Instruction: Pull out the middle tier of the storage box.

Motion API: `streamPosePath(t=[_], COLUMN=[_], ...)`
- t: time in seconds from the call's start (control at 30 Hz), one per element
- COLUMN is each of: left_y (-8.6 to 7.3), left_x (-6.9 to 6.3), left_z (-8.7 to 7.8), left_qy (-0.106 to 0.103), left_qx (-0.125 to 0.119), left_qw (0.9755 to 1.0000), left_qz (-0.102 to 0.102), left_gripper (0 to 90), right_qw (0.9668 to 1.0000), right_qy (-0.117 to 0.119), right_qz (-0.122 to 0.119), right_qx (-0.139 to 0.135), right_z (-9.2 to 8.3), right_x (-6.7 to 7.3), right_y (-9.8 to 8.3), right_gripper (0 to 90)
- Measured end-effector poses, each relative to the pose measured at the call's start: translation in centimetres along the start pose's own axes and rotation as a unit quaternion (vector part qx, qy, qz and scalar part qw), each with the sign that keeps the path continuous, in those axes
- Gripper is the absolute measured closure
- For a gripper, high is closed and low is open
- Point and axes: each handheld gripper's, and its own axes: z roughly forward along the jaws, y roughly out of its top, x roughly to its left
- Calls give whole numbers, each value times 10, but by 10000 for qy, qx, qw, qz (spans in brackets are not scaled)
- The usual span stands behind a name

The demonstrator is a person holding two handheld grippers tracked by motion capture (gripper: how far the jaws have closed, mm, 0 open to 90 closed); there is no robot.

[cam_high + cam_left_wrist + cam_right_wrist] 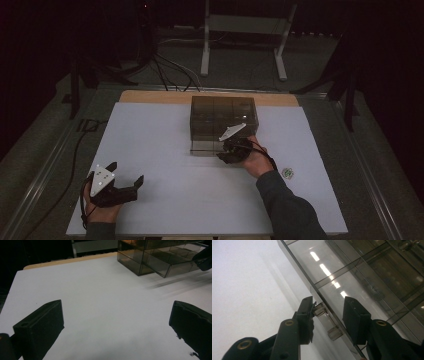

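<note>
drawer pull underway: our right gripper [328, 312], half-open jaws straddling the clear handle [327, 323] of the smoky transparent plastic drawer box [223, 116], not clamped; next squeeze, pull.

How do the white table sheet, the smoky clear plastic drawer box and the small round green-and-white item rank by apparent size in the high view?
1. White table sheet, largest.
2. Smoky clear plastic drawer box.
3. Small round green-and-white item, smallest by far.
</note>
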Motion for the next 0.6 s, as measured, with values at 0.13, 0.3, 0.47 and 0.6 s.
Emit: streamPosePath(t=[0.13, 0.3, 0.47, 0.6], left_y=[0, 0, 0, 0], left_x=[0, 0, 0, 0], left_z=[0, 0, 0, 0], left_qy=[2, 7, 5, 6], left_qx=[-1, 4, -4, -3], left_qw=[10000, 10000, 10000, 10000], left_qz=[0, 1, -2, -4], left_gripper=[6, 6, 6, 6], right_qw=[10000, 9999, 9999, 9996], right_qy=[35, 98, 79, 91], right_qz=[35, 91, 86, 152], right_qx=[9, -32, -123, -223], right_z=[2, 3, 3, 2], right_x=[0, 0, 2, 3], right_y=[-1, -2, -1, 0], right_gripper=[610, 611, 539, 470])
